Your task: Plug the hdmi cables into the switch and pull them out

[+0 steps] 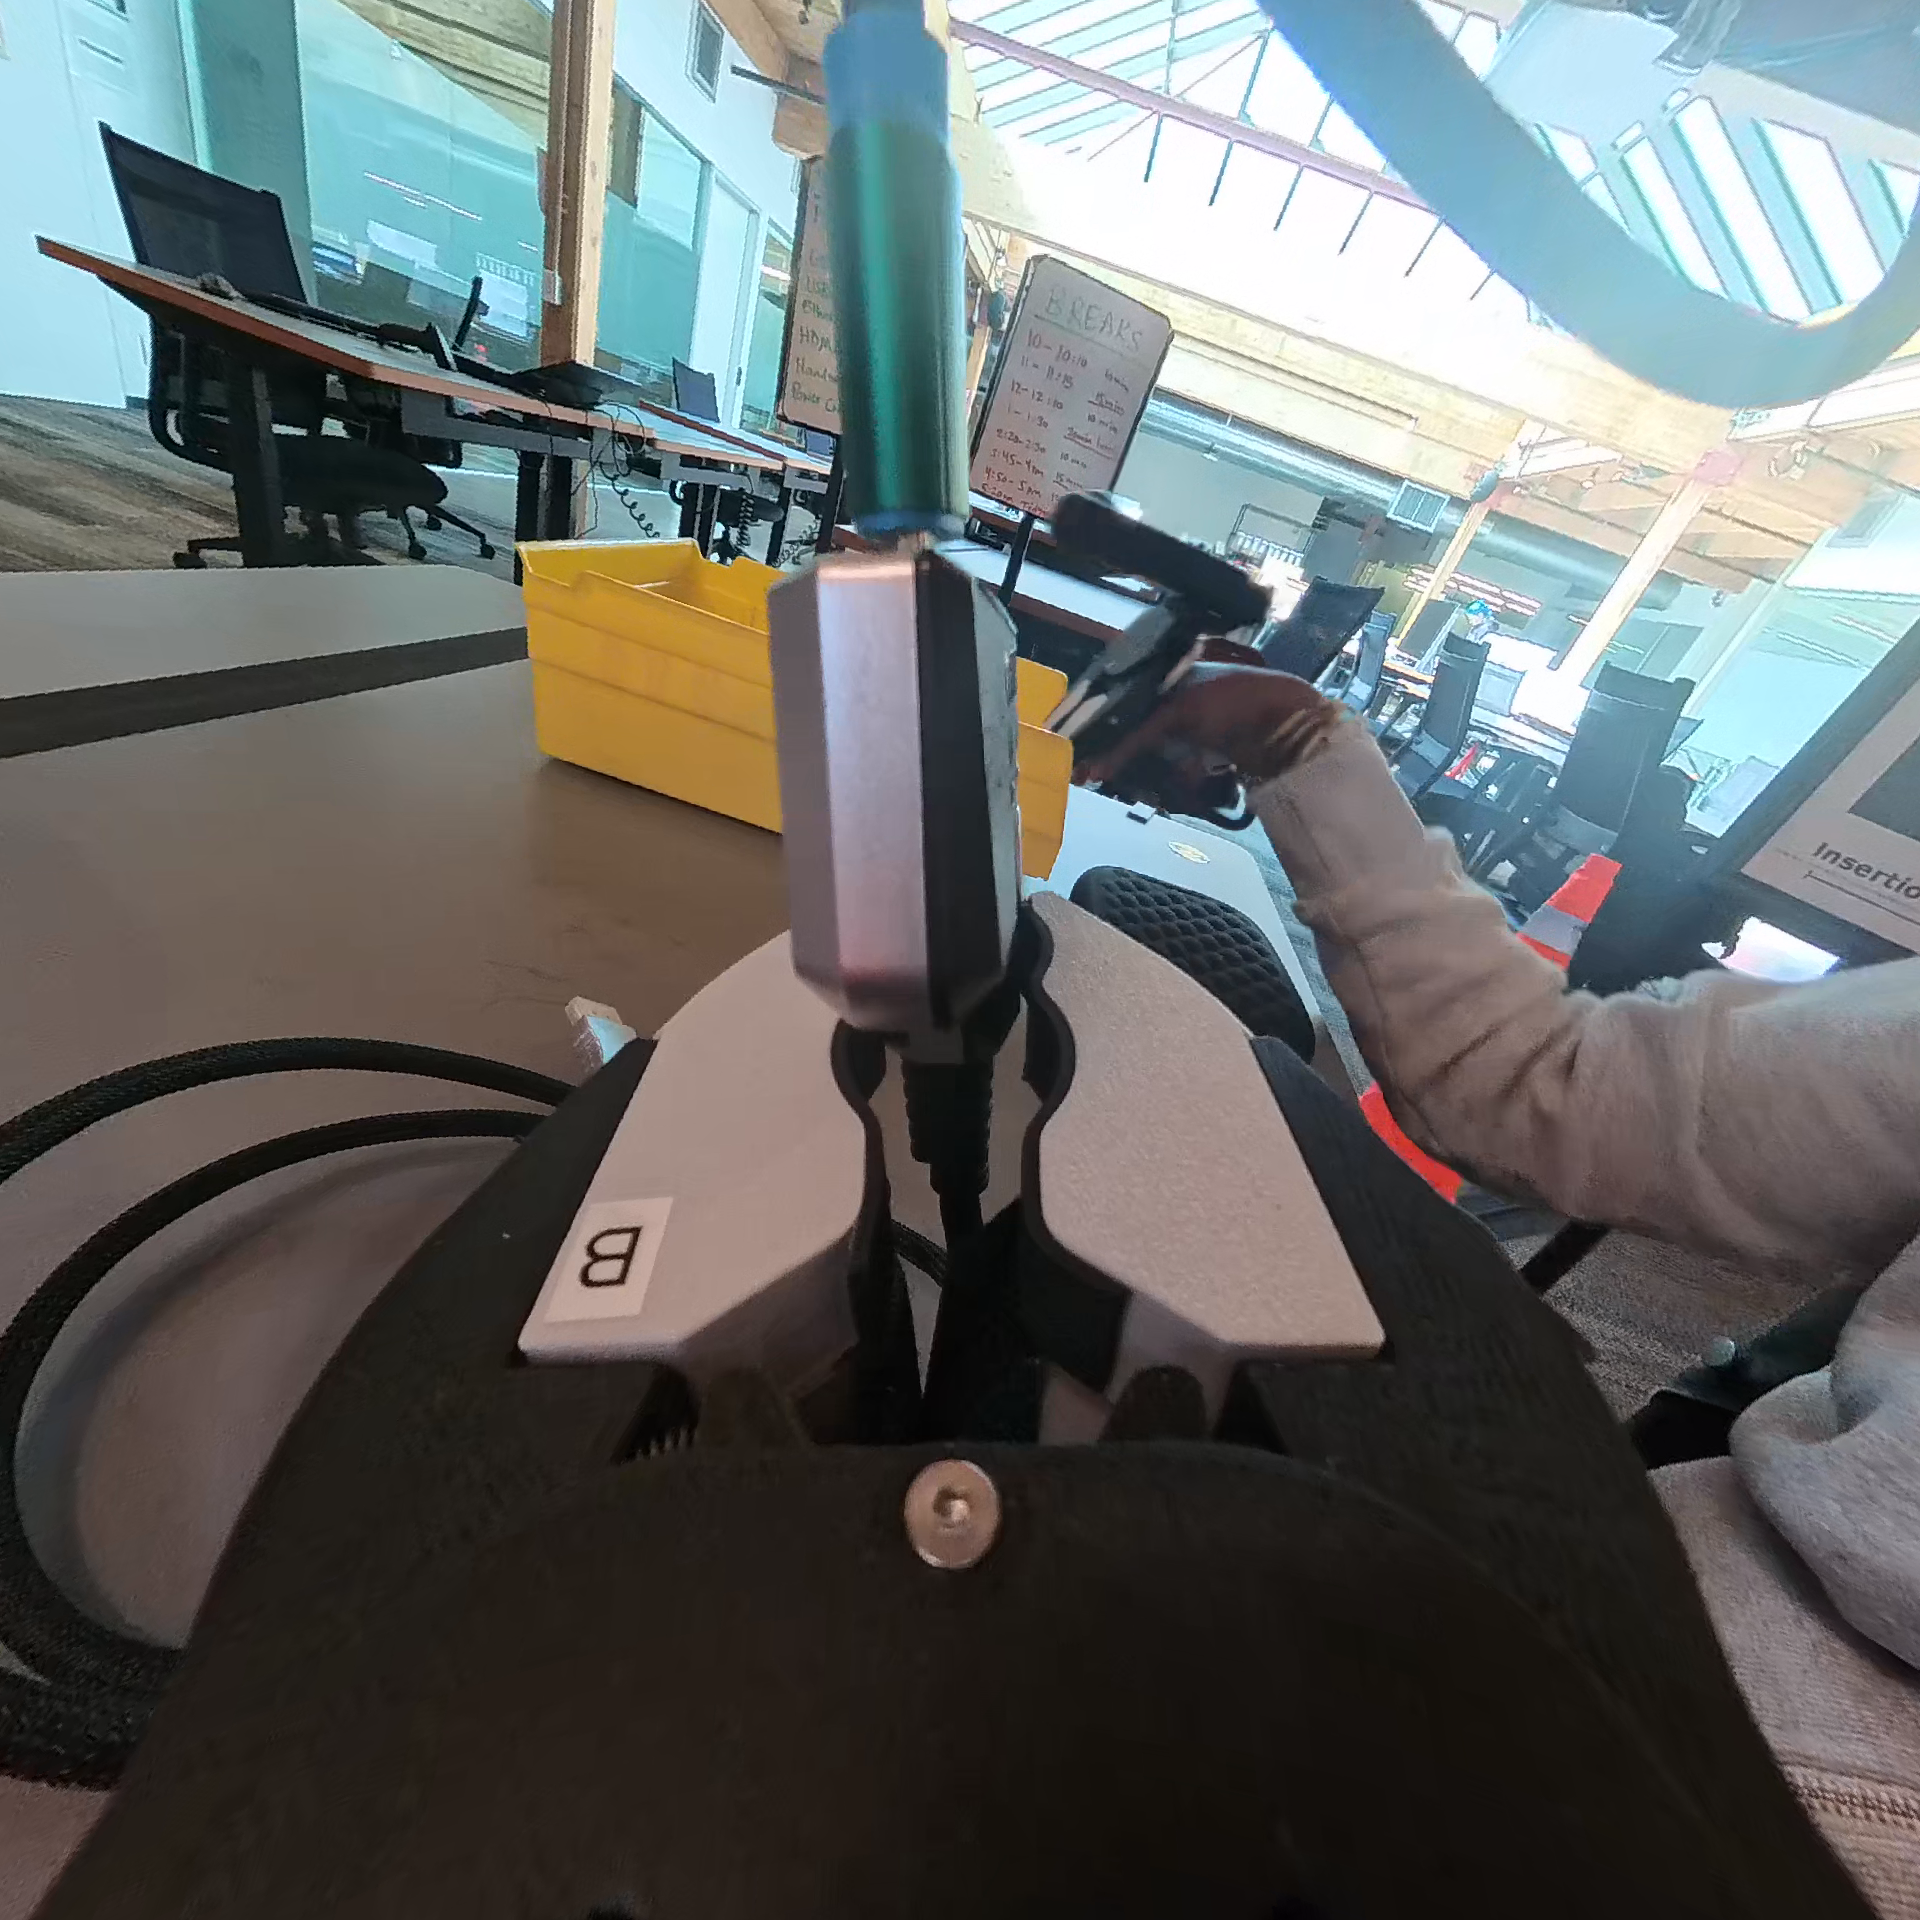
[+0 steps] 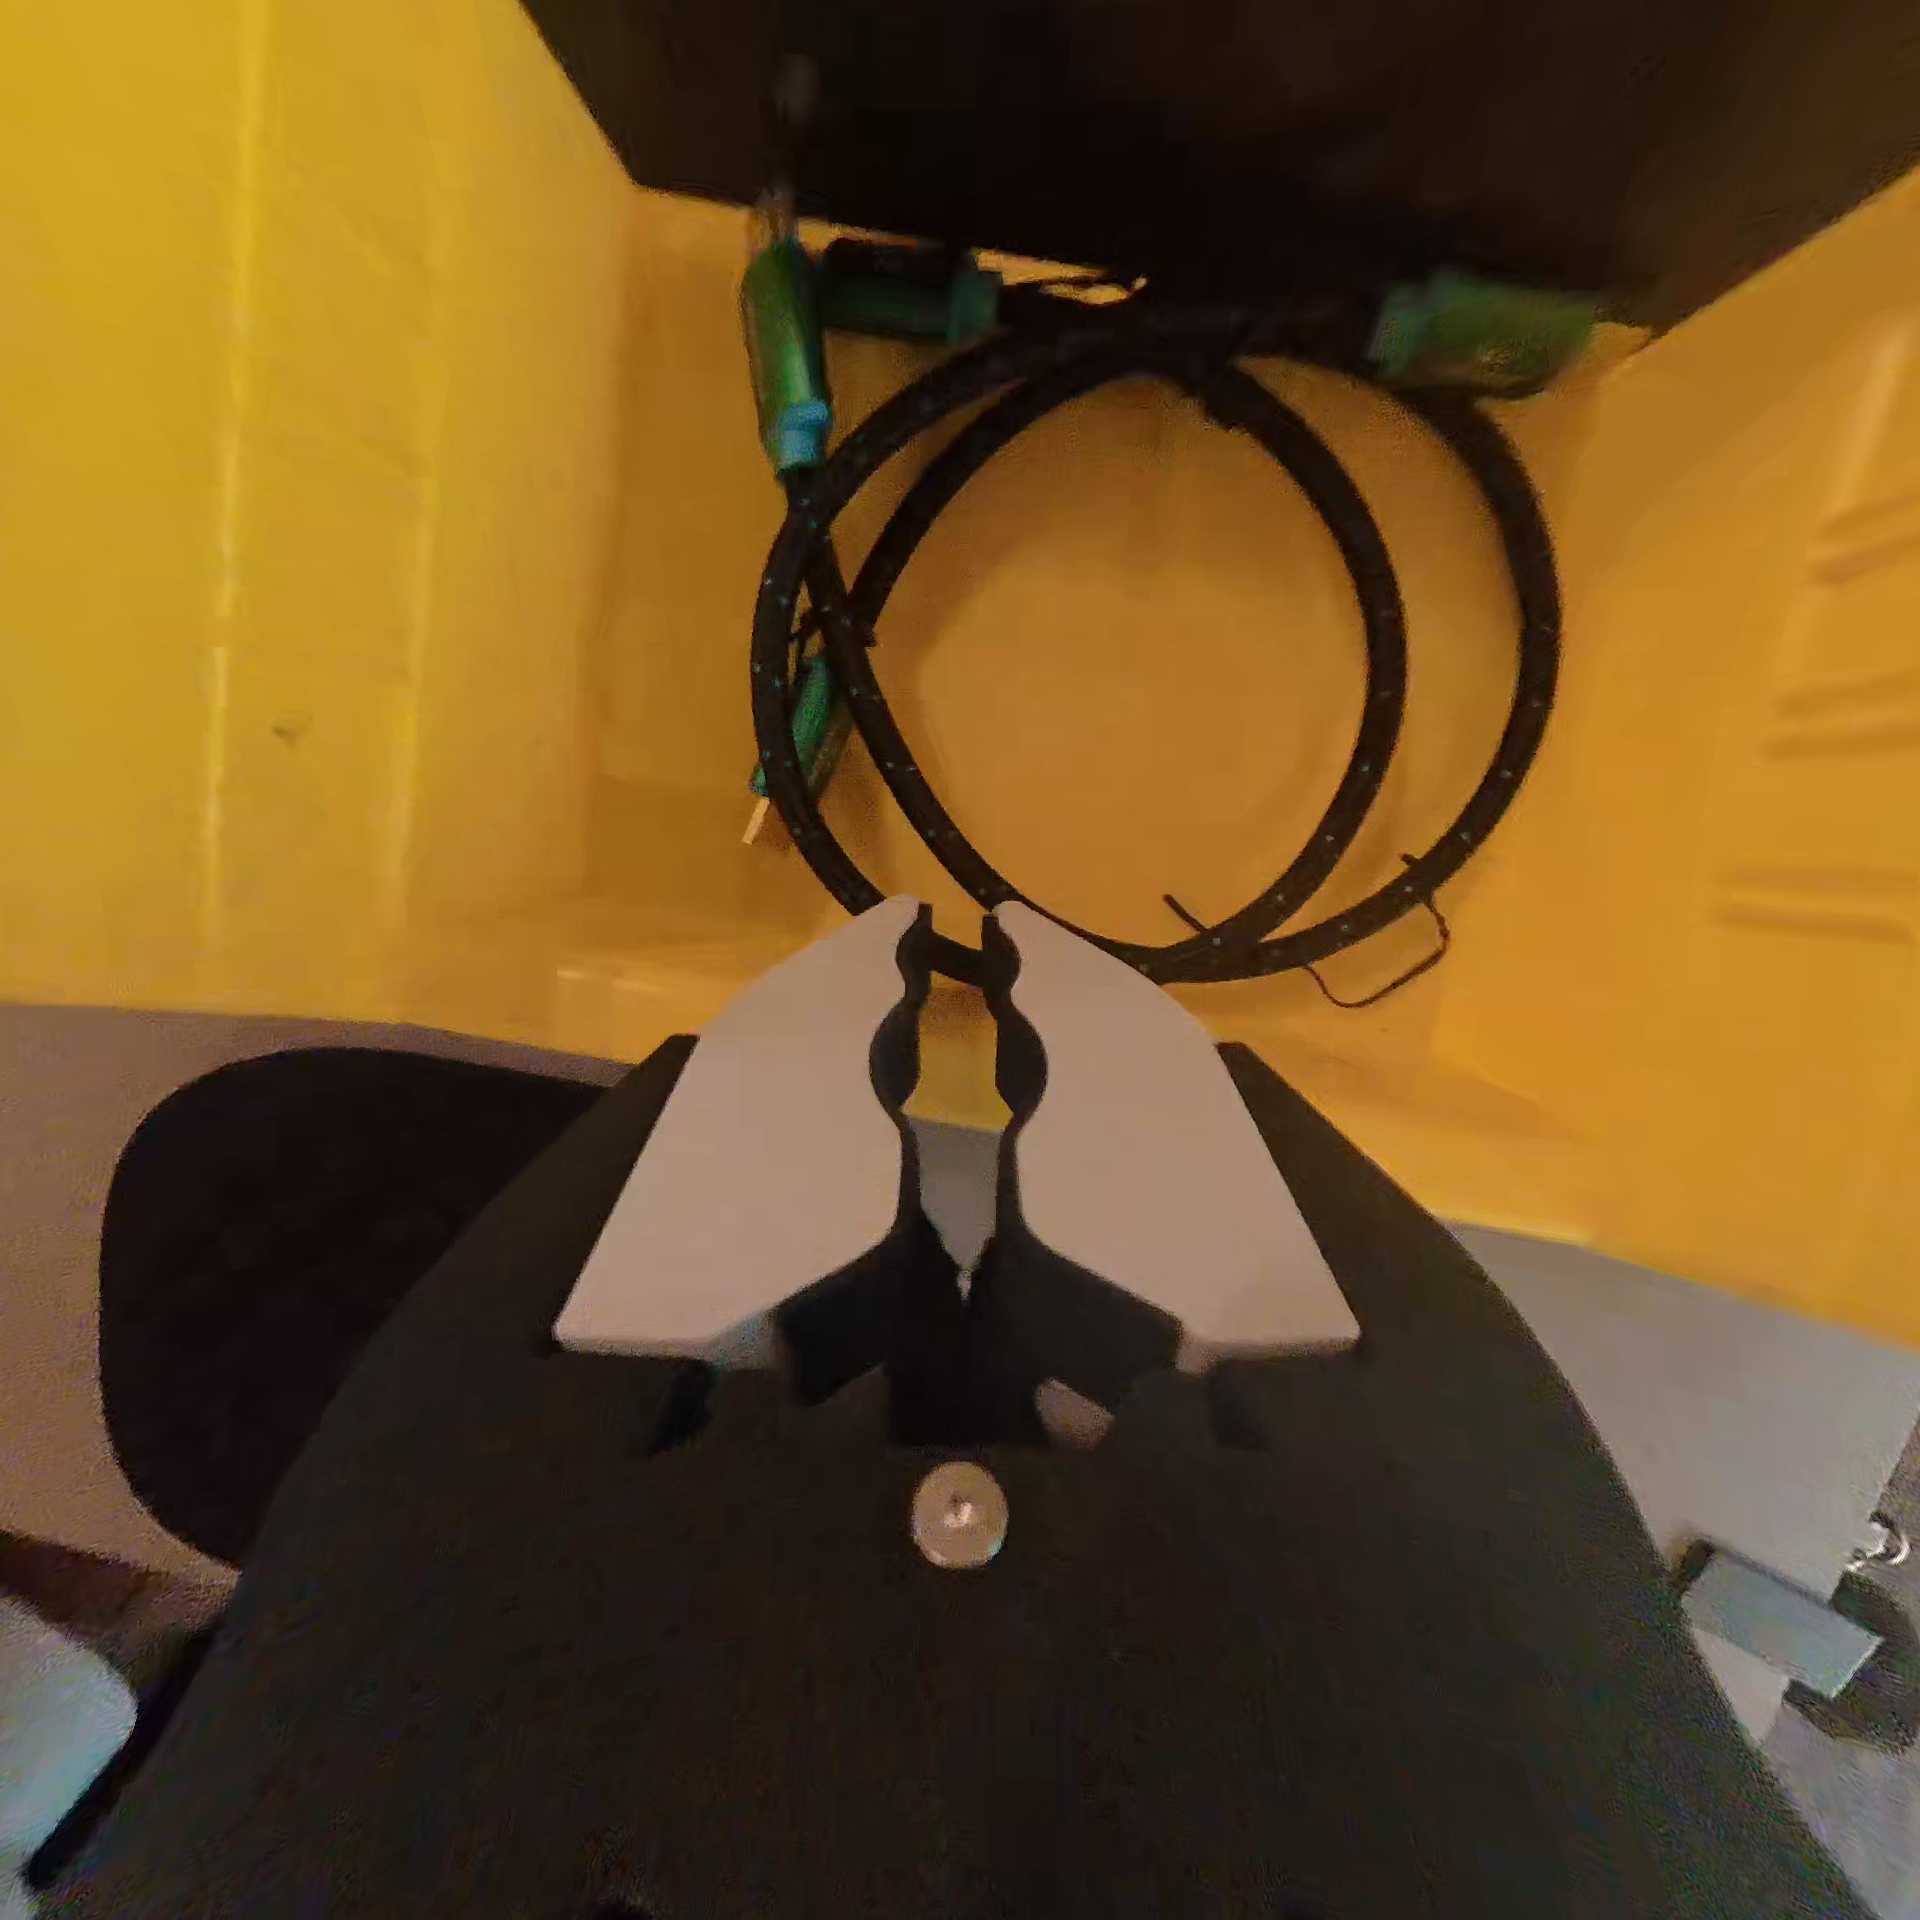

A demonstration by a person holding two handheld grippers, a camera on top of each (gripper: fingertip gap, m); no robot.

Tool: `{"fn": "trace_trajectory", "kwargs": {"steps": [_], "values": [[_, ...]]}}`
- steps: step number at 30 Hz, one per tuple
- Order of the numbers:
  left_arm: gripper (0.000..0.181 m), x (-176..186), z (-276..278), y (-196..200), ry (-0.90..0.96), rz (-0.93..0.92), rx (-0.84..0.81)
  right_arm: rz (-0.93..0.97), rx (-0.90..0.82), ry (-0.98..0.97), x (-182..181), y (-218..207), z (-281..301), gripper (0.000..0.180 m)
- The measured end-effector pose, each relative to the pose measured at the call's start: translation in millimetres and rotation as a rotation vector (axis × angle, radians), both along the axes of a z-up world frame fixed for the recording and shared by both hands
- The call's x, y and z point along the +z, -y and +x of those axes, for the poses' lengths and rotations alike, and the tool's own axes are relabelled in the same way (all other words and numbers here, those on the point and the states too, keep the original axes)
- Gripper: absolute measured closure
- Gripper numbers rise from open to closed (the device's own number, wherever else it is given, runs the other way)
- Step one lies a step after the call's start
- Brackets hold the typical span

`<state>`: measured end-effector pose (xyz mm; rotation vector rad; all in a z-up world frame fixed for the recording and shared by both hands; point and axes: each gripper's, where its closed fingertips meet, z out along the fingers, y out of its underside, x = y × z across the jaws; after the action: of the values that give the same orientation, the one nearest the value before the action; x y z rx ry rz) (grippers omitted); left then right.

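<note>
My left gripper [image 1: 940,997] is shut on the lower end of the silver and black switch [image 1: 894,769] and holds it upright above the table. A green HDMI plug [image 1: 899,343] sits in the switch's top port, and its dark cable [image 1: 1558,301] arcs away overhead. My right gripper [image 2: 956,935] reaches into the yellow bin [image 2: 312,520], its fingertips closed on a coiled black braided HDMI cable [image 2: 1382,644]. Green plugs [image 2: 784,353] lie at the far end of the bin. The right gripper also shows in the left wrist view [image 1: 1143,634], over the bin [image 1: 644,686].
A black braided cable [image 1: 208,1081] loops on the brown table at the left. A white device with a black mesh part [image 1: 1195,935] sits behind the switch. A grey-sleeved arm [image 1: 1558,1039] crosses on the right. An orange cone [image 1: 1579,904] stands beyond it.
</note>
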<state>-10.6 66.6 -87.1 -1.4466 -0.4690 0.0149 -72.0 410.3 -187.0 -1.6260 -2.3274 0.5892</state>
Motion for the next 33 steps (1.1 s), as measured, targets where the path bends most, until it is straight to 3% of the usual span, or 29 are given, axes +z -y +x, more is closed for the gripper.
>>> {"fn": "trace_trajectory", "kwargs": {"steps": [1, 4, 7, 12, 14, 16, 18, 21, 24, 26, 28, 31, 33], "values": [[0.159, 0, 0, 0, 0.000, -0.001, 0.000, 0.010, 0.036, 0.082, -7, 1, -2, 0.172], [0.159, 0, 0, 0, -0.002, -0.002, 0.002, 0.087, 0.081, 0.273, -17, -3, -2, 0.175], [0.159, 0, -1, 1, 0.000, 0.002, 0.004, 0.136, 0.099, 0.244, -1, -2, -5, 0.163], [0.159, 1, -2, 0, -0.005, 0.001, 0.015, 0.042, -0.020, -0.210, 69, 16, -23, 0.151], [0.159, 1, -3, 1, -0.016, -0.004, 0.028, -0.043, 0.042, -0.496, 114, 46, -28, 0.148], [0.159, 1, -5, 2, -0.017, -0.002, 0.046, -0.268, 0.304, -0.816, 171, 115, -7, 0.146], [0.159, 2, -9, 5, -0.015, 0.003, 0.077, -0.549, 0.670, -1.025, 214, 188, 48, 0.151], [0.159, 2, -18, 13, 0.007, 0.015, 0.145, -0.829, 1.191, -0.923, 218, 266, 135, 0.153], [0.159, -1, -28, 21, 0.035, 0.016, 0.218, -0.836, 1.478, -0.795, 192, 321, 174, 0.150], [0.159, 1, -28, 23, 0.054, 0.040, 0.207, -0.715, 1.453, -0.785, 168, 354, 154, 0.141], [0.159, 3, -23, 20, 0.061, 0.064, 0.163, -0.675, 1.284, -0.846, 157, 375, 110, 0.139], [0.159, 1, -14, 11, 0.049, 0.025, 0.091, -0.895, 0.983, -0.877, 157, 371, 58, 0.141], [0.159, -6, -5, 1, 0.034, -0.036, 0.032, -1.034, 0.877, -0.866, 158, 358, 44, 0.143]]}}
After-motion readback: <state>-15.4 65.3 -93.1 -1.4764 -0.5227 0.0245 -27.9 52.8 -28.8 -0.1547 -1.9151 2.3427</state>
